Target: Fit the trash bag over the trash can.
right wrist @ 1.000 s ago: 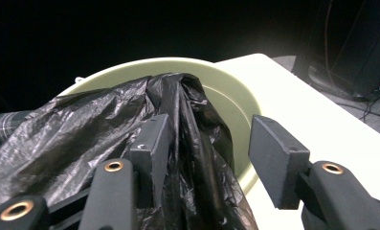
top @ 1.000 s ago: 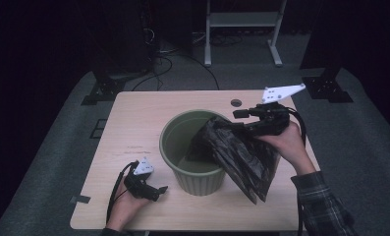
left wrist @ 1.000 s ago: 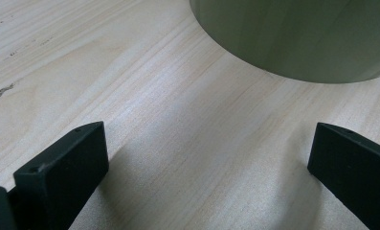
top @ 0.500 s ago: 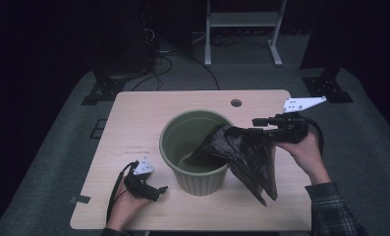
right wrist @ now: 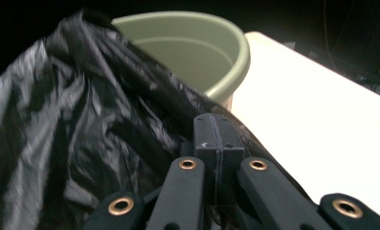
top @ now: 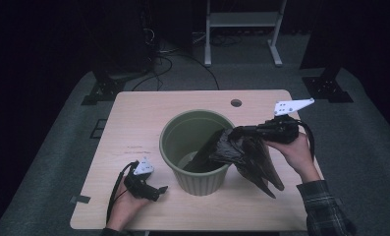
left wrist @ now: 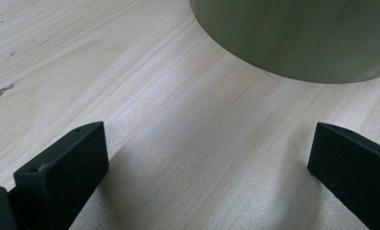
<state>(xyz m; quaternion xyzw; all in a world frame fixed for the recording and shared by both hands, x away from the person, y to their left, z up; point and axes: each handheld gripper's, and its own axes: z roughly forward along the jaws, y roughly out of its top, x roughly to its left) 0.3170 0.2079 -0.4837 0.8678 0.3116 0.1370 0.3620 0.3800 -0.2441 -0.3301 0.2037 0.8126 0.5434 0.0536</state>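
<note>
A: Quick pass, biggest first. What's your desk [top: 133, 123] got on it?

B: Pale wood desk. The bin [top: 192, 129], a green ribbed tub, stands upright near its middle, mouth up. In your left claw view the bin's wall [left wrist: 297, 38] sits just ahead of the jaws, not touching them.

A: And the bag?

B: The bag [top: 249, 157] is black plastic, crumpled. Part of it drapes over the bin's rim on your right side and dips inside; the rest hangs outside the wall down toward the desk. Your right claw view has the bag [right wrist: 58, 134] bunched up right in front of the bin's rim [right wrist: 235, 62].

A: Right claw?

B: Your right claw [top: 241, 131] has just been closing, and its jaws are pressed together on a pinch of bag at the bin's rim. Your hand holds it about level, pointing left at the bin.

A: Left claw?

B: Your left claw [top: 159, 190] rests low on the desk, front left of the bin, jaws wide apart with bare wood between them. Holding nothing.
</note>
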